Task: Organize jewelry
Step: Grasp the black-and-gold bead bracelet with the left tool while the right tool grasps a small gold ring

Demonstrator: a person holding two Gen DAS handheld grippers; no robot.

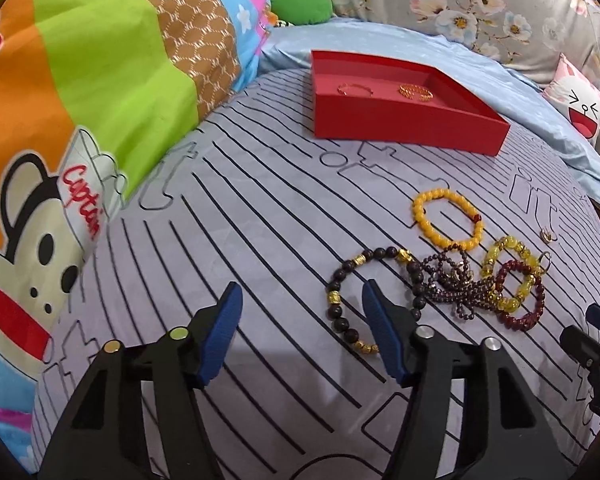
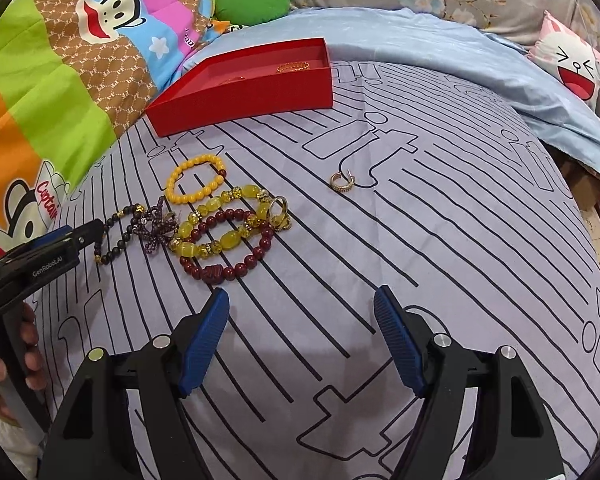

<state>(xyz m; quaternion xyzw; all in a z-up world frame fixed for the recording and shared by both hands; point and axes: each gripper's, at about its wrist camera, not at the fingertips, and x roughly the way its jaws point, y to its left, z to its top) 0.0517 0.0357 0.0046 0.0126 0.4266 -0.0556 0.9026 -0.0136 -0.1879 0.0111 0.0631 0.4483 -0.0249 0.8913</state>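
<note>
My left gripper (image 1: pixel 300 300) is open and low over the striped sheet, its right finger (image 1: pixel 374 312) inside the loop of a dark bead bracelet with gold beads (image 1: pixel 334 294); the pads press nothing. That bracelet is tangled with a purple bead strand (image 1: pixel 452 284), a clear yellow bracelet (image 2: pixel 232 236) and a dark red bracelet (image 2: pixel 256 258). An opaque yellow bracelet (image 1: pixel 422 216) lies just beyond. A gold ring (image 2: pixel 342 182) sits alone. My right gripper (image 2: pixel 300 300) stands open over bare sheet, nearer than the pile. The red tray (image 1: pixel 404 128) behind holds two gold bangles (image 1: pixel 416 91).
A folded cartoon quilt (image 1: pixel 80 100) rises along the left. A pale blue cover (image 2: pixel 480 64) and a cartoon pillow (image 2: pixel 576 68) lie behind and to the right. Another ring (image 2: pixel 278 208) rests on the pile. A hand (image 2: pixel 4 360) holds the left gripper's handle.
</note>
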